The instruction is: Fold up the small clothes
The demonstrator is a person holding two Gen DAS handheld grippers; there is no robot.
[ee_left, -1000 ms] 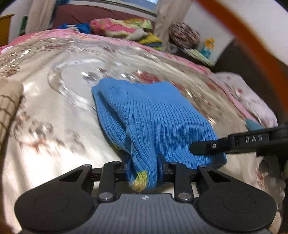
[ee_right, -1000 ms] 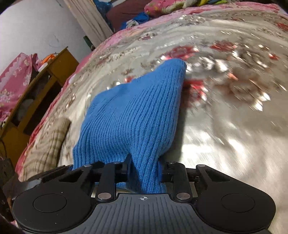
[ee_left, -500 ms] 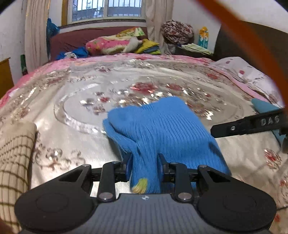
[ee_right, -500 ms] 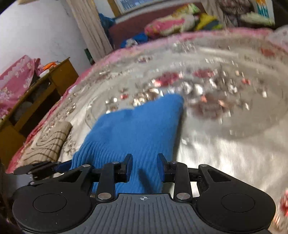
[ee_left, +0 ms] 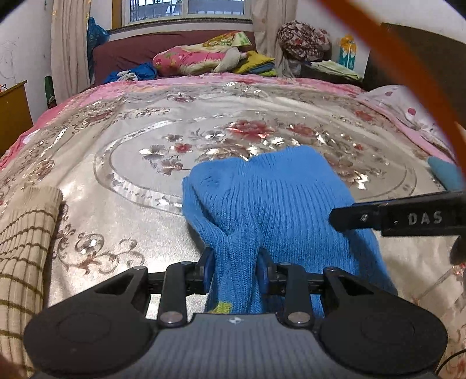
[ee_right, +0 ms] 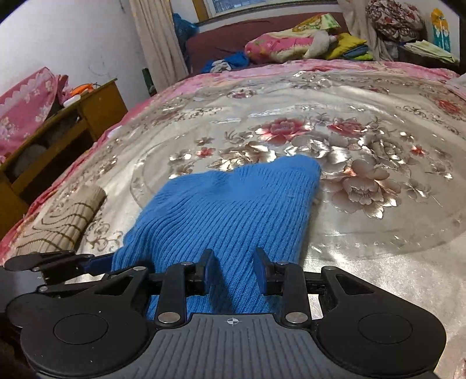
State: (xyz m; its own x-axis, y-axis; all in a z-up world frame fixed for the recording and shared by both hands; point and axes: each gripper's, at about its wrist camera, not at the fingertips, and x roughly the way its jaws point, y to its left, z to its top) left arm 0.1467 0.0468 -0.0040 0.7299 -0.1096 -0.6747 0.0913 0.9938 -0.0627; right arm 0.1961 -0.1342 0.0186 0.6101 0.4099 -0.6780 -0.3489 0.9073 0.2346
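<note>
Left wrist view: the left claw [ee_left: 234,266] is closed on a bunched ridge of the blue knit garment [ee_left: 279,198]. The ribbed fabric fills the narrow gap and touches both pads, though the jaws have just been easing apart. A yellow-green patch [ee_left: 222,307] shows on the nearest edge of the garment, just below the pads. Beyond the claw the garment spreads out flat on the floral bedspread [ee_left: 131,204], its far edge reaching into the oval flower medallion. One finger of the right claw [ee_right: 234,269], marked DAS, reaches in over the garment's right side.

In the right wrist view that claw stands narrowly open. A low fold of the garment runs between its pads, with a gap on each side and no pinch. The left claw's finger shows at the garment's left edge.

A folded beige checked cloth [ee_left: 26,233] lies on the bedspread well to the left of the garment. A teal cloth [ee_left: 445,172] sits to the garment's right, near the bed's edge. Far beyond the garment, a pile of bright bedding [ee_left: 198,58] rests against the dark headboard under a window [ee_left: 189,8]. A wooden cabinet [ee_right: 96,108] stands off the bed, far left of the garment.
</note>
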